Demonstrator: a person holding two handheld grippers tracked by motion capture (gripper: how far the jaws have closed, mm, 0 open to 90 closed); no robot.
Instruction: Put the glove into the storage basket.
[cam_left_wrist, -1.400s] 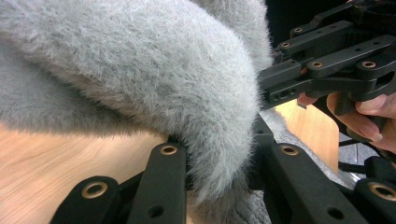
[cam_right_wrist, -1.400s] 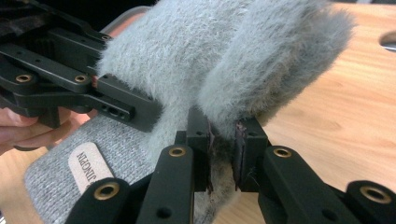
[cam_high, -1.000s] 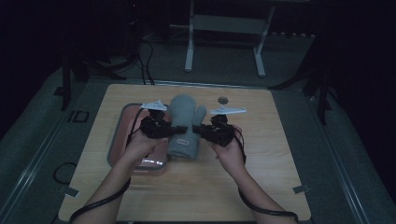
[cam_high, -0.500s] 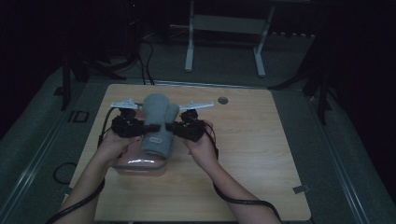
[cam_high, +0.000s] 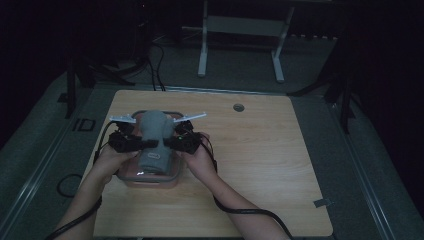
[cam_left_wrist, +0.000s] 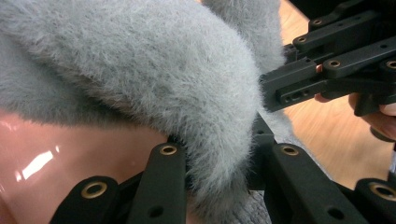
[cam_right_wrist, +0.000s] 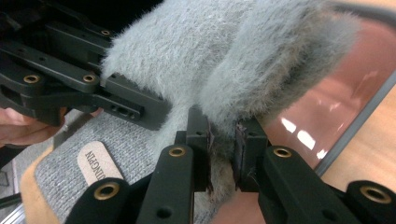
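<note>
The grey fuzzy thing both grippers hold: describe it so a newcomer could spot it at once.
On the wooden table, look at its left half, where a pink tray lies. Above it, pinched between the left gripper and right gripper, is the fluffy grey slipper, the one furry item, with a tan label.
</note>
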